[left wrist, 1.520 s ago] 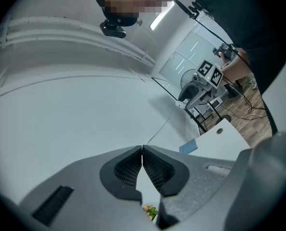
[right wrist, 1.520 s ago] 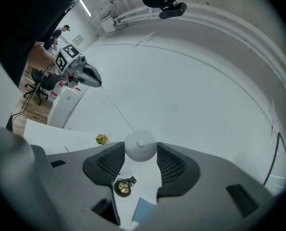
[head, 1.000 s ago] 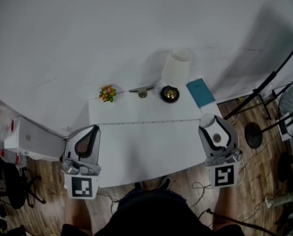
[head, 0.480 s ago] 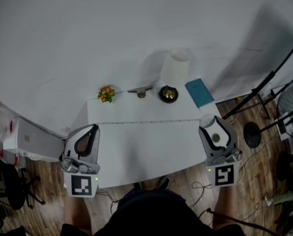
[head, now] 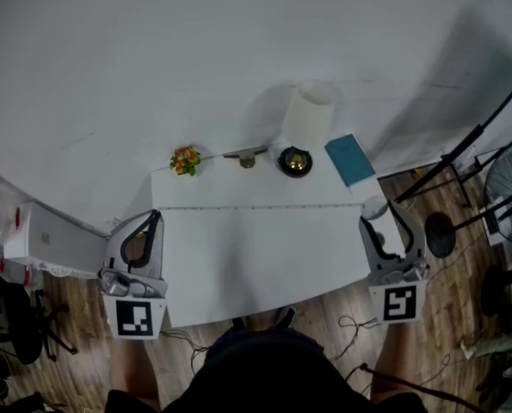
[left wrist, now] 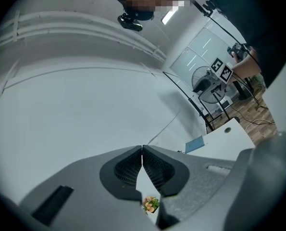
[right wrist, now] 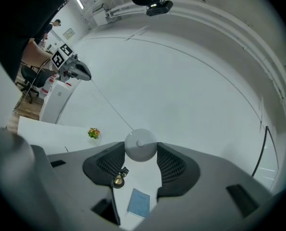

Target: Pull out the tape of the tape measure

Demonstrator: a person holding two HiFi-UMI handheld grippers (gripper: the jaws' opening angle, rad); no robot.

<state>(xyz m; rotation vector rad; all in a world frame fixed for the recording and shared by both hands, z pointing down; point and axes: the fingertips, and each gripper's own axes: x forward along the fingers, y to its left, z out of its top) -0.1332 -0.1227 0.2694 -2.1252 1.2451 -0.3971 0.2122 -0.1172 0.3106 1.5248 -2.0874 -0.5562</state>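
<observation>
Standing along the back edge of the white table [head: 238,265], left to right: small bunch of orange flowers [head: 185,159] with the pot under it too small to make out, small grey item [head: 247,157] not identifiable, brass bell [head: 295,162], white cylinder [head: 311,114] just behind the bell, blue booklet [head: 350,160] lying flat near the right corner.

Clamping the round white tape measure case [head: 374,206] between the 2 jaws of the right gripper [right wrist: 141,154], pads pressing on opposite sides of the disc, at the table's right edge. Pinching the free end of the tape [head: 256,206] in the left gripper [left wrist: 142,152], jaws closed tip to tip on it, at the table's left edge.

Running as 1 thin straight line across the whole table width, long axis left-right in the head view, parallel to the back edge and just in front of the row of items. Leading from the case straight to the left gripper's tips. Looking taut. Lying on the tabletop or hanging just over it: cannot tell.

Showing as a hairline in both gripper views, stretching off toward the opposite gripper. Appearing pale with faint dashes in the head view, markings too small to read. Showing a small centre hub on the case's flat face in the right gripper view.
</observation>
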